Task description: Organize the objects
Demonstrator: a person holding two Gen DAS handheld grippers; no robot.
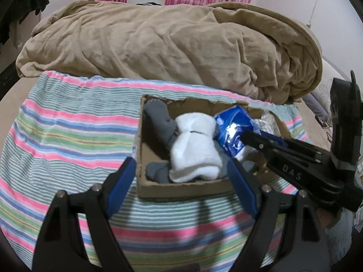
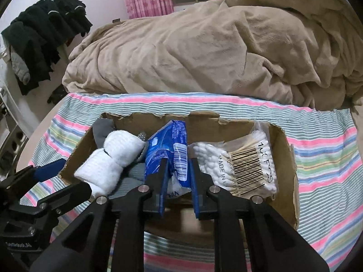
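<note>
My right tool (image 2: 177, 172) sits at lower centre of its view, jaws narrow around the blue tissue pack (image 2: 169, 145); I judge the pads barely pinch it. The pack stands on end in the middle of the cardboard box (image 2: 292, 172), between the white rolled socks (image 2: 113, 158) at left and the bag of cotton swabs (image 2: 240, 161) at right. My left tool (image 1: 181, 181) hovers wide open and empty over the box's near wall. The box rests on a striped towel (image 1: 68, 136) on the bed. If my grip slackens, the pack may tip onto the swabs; dragging could shift the light box.
</note>
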